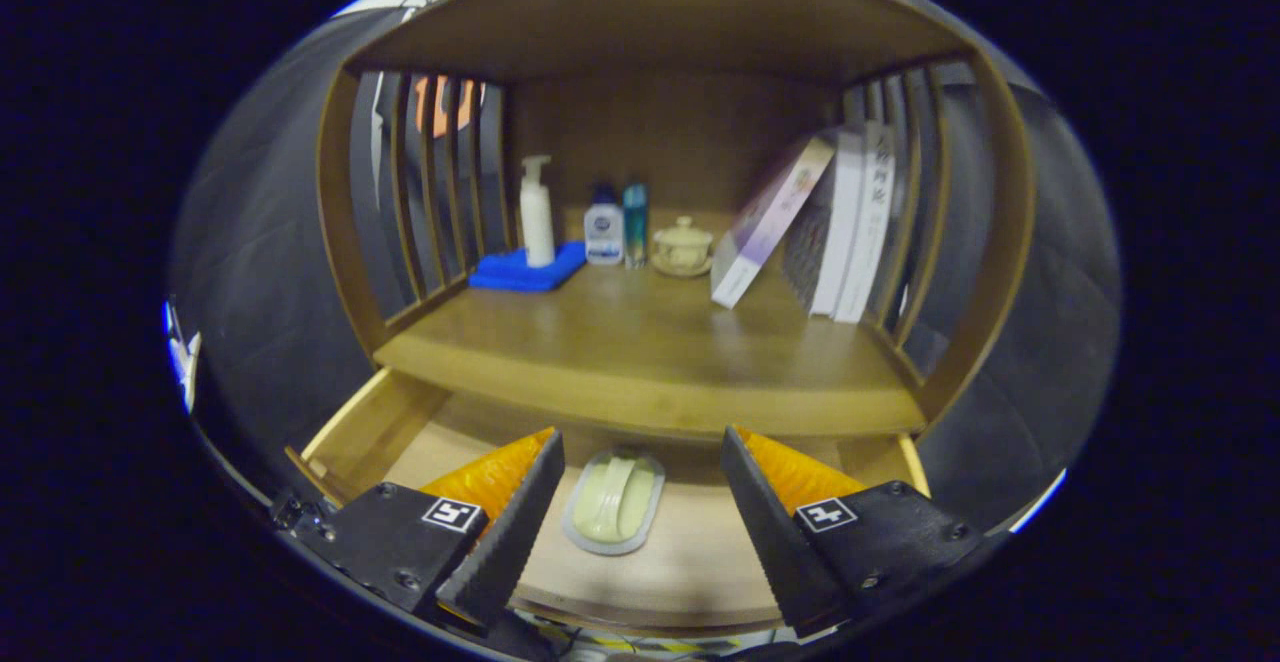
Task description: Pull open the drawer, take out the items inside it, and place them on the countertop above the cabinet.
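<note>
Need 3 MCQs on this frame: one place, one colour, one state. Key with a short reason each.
1. Where is the oval dish?
A. in the open drawer, between the gripper fingers
B. on the countertop
C. on the blue cloth

2. What colour is the cloth under the pump bottle?
A. red
B. blue
C. white

3. How is the gripper?
A. shut on the dish
B. shut on a book
C. open

Key: 1 A, the dish lies on the drawer floor below the countertop. 2 B, the cloth is blue. 3 C, the fingers stand apart, touching nothing.
</note>
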A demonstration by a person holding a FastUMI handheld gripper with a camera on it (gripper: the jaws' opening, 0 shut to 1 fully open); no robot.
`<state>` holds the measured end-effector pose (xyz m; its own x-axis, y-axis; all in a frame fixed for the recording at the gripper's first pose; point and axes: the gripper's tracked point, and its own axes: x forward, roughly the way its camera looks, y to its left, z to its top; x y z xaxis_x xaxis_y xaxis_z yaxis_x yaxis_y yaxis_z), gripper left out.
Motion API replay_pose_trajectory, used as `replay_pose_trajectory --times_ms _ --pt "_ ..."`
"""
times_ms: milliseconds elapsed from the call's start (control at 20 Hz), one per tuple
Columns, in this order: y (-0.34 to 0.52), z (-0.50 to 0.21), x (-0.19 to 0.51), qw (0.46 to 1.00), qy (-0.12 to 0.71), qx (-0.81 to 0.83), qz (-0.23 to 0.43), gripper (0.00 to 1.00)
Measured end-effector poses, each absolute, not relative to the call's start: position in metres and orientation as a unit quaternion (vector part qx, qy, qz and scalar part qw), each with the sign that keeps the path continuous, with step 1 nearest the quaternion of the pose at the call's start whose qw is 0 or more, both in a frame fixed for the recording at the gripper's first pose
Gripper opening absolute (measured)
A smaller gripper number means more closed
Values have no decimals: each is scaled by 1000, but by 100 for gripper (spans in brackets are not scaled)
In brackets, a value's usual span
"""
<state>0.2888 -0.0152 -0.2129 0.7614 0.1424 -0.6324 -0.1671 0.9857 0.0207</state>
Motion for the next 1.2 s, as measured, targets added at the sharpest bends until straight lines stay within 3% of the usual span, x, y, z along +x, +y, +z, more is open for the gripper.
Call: replay_pose_trajectory --times_ms 350,700,950,1200 --pt "-1 -254 301 893 441 -32 85 98" --pt "5 -297 300 840 538 -33 65 90" --pt "7 -313 303 820 570 -17 52 77" --pt "9 -327 298 810 585 -10 43 57"
